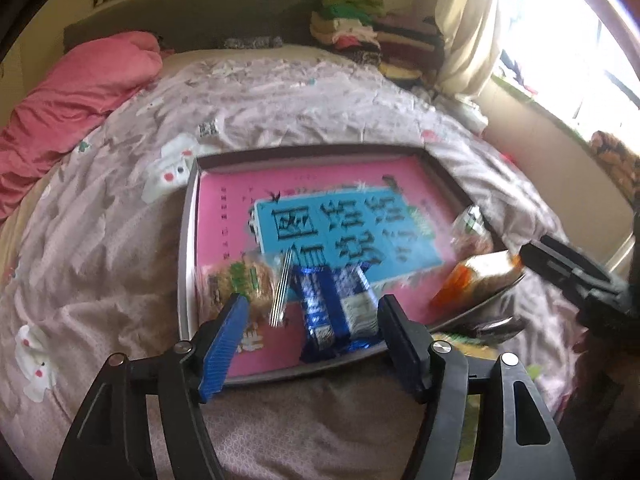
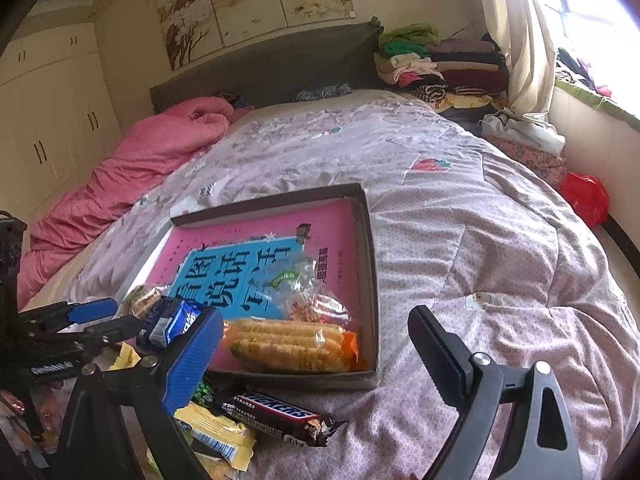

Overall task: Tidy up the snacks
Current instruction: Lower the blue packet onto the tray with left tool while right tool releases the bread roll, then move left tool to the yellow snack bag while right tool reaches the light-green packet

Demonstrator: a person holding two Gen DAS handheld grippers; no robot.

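Observation:
A shallow grey tray (image 1: 188, 240) with a pink and blue printed bottom lies on the bed. In the left wrist view my left gripper (image 1: 314, 302) is open over its near edge. Two blue cookie packs (image 1: 332, 308) lie between the fingers, with a gap on the blue pad's side. A green-labelled biscuit packet (image 1: 236, 280) lies beside them. My right gripper (image 2: 314, 314) is wide open above the tray's near right corner (image 2: 370, 372), holding nothing. Under it lie an orange pack of long biscuits (image 2: 288, 344) and a clear crinkly packet (image 2: 308, 288). A Snickers bar (image 2: 280, 416) lies outside on the quilt.
A yellow packet (image 2: 216, 432) and other wrappers lie on the quilt by the tray's near edge. A pink duvet (image 2: 132, 168) is bunched at the left. Folded clothes (image 2: 432, 64) are stacked at the headboard. Curtain and window are at the right, with a red bag (image 2: 586, 198) beside the bed.

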